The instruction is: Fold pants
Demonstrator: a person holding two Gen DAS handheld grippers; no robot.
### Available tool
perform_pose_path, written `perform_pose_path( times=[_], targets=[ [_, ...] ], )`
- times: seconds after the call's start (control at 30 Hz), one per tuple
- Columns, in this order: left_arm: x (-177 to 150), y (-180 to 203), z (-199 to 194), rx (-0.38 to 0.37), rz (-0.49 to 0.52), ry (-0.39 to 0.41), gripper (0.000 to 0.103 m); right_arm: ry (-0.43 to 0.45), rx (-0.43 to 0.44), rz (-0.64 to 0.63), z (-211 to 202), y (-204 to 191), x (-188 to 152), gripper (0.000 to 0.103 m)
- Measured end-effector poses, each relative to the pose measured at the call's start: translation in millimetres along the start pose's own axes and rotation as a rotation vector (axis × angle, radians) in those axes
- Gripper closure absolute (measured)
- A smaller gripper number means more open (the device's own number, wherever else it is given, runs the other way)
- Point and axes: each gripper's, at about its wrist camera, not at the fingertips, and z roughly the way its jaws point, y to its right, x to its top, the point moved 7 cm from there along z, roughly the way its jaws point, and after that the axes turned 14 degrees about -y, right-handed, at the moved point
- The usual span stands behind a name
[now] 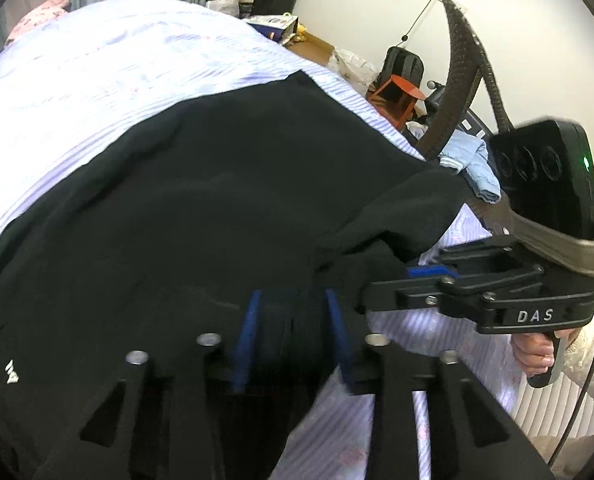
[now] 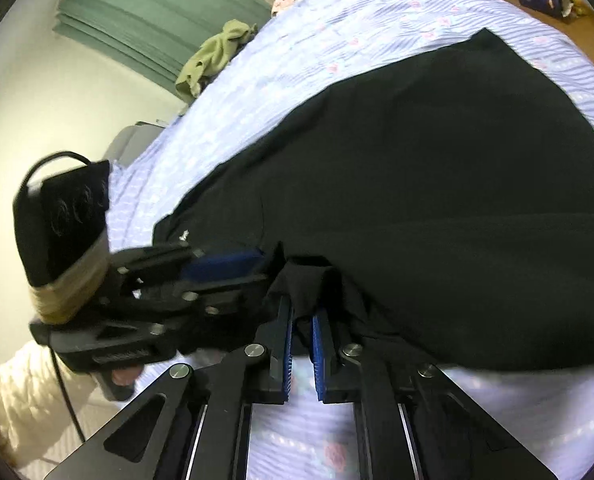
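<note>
Pants (image 1: 225,184), black, lie spread on the striped bed (image 1: 97,80), near edge bunched between both claws. Right gripper (image 2: 302,332) pinches a fold nearly shut; left gripper (image 1: 293,332) stands partly spread around cloth, which could slip free and spoil the fold. Black on black hides seams, legs and layers.

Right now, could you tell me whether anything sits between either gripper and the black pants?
Nothing visible does. The right gripper is already pinched on a bunched edge of the pants, and the left gripper has that same near edge between its fingers on the striped bedspread.
</note>
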Motion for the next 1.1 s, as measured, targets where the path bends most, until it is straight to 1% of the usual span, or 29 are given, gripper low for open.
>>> perform_pose_path(
  times=[0.03, 0.07, 0.2, 0.23, 0.3, 0.4, 0.43, 0.57, 0.63, 0.67, 0.7, 0.73, 0.77, 0.8, 0.87, 0.9, 0.93, 1.03, 1.1],
  targets=[
    [-4, 5, -5, 0.001, 0.007, 0.01, 0.054, 0.005, -0.011, -0.007, -6, -3, -9, 0.094],
    [-6, 9, -8, 0.001, 0.015, 0.017, 0.049, 0.005, -0.023, -0.014, -12, -7, -16, 0.095],
    [-15, 29, -11, -0.014, 0.051, 0.022, 0.045, -0.031, -0.117, -0.012, -29, -10, -64, 0.097],
    [-17, 35, -9, -0.016, 0.059, 0.019, 0.044, -0.038, -0.125, 0.004, -29, -8, -72, 0.097],
    [-18, 42, -4, -0.009, 0.075, 0.012, 0.042, -0.049, -0.116, 0.055, -25, -3, -88, 0.097],
    [-18, 48, 9, 0.029, 0.091, -0.018, 0.041, -0.066, -0.126, 0.098, -14, 6, -96, 0.097],
    [-18, 49, 14, 0.043, 0.096, -0.028, 0.038, -0.066, -0.121, 0.113, -11, 8, -97, 0.098],
    [-20, 45, 43, 0.14, 0.118, -0.105, 0.038, -0.086, -0.125, 0.172, -8, 14, -105, 0.098],
    [-20, 46, 44, 0.174, 0.14, -0.12, 0.038, -0.078, -0.149, 0.216, -14, 20, -110, 0.097],
    [-17, 50, 38, 0.185, 0.149, -0.118, 0.038, -0.065, -0.16, 0.227, -21, 22, -112, 0.093],
    [-16, 53, 31, 0.185, 0.159, -0.098, 0.038, -0.036, -0.188, 0.247, -33, 24, -112, 0.082],
    [-11, 57, 19, 0.184, 0.176, -0.061, 0.036, -0.004, -0.216, 0.261, -44, 25, -113, 0.075],
    [-3, 60, 4, 0.194, 0.195, -0.016, 0.029, 0.033, -0.246, 0.275, -56, 26, -111, 0.059],
    [8, 62, -10, 0.21, 0.212, 0.033, 0.027, 0.082, -0.286, 0.295, -71, 28, -108, 0.045],
    [28, 61, -23, 0.233, 0.233, 0.083, 0.026, 0.197, -0.378, 0.359, -105, 36, -100, 0.038],
    [48, 56, -28, 0.252, 0.247, 0.107, 0.026, 0.241, -0.407, 0.395, -116, 39, -95, 0.038],
    [63, 52, -27, 0.257, 0.26, 0.112, 0.026, 0.292, -0.424, 0.427, -128, 42, -89, 0.038],
    [106, 39, -13, 0.265, 0.273, 0.085, 0.026, 0.398, -0.477, 0.499, -146, 60, -72, 0.038],
    [138, 27, 2, 0.247, 0.261, 0.05, 0.026, 0.414, -0.514, 0.546, -147, 82, -66, 0.038]
  ],
)
